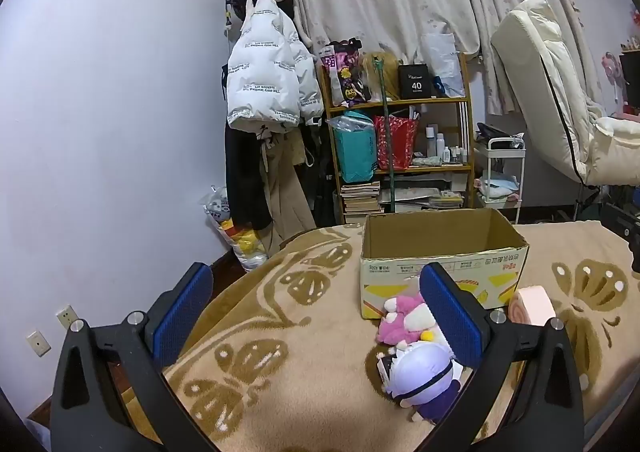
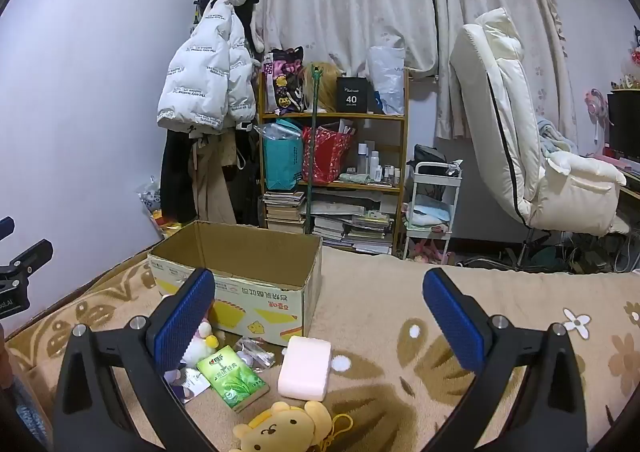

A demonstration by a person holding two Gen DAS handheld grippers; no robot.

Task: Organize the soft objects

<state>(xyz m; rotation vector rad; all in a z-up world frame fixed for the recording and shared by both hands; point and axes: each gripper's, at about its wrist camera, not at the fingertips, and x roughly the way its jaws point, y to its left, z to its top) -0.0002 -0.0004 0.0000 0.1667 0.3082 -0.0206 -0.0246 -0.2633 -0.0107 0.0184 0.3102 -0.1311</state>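
We find the left gripper [image 1: 316, 292] released, its blue pads standing wide apart with nothing between them but blanket [image 1: 280, 316]. Just inside its right finger lie a pink plush [image 1: 400, 318] and a lavender-headed doll [image 1: 424, 376], touching each other. Beyond that finger stands the open cardboard box [image 1: 440, 252]; we see nothing inside it from here. A pink sponge block [image 1: 534, 306] rests past the finger's outer side, beside the box.

We find the right gripper [image 2: 318, 298] likewise released, grasping nothing. Between its fingers, low and near, lie the sponge block [image 2: 306, 368], a green tissue pack [image 2: 232, 376] and a yellow bear plush [image 2: 284, 432]. The box [image 2: 240, 276] stands ahead of its left finger.
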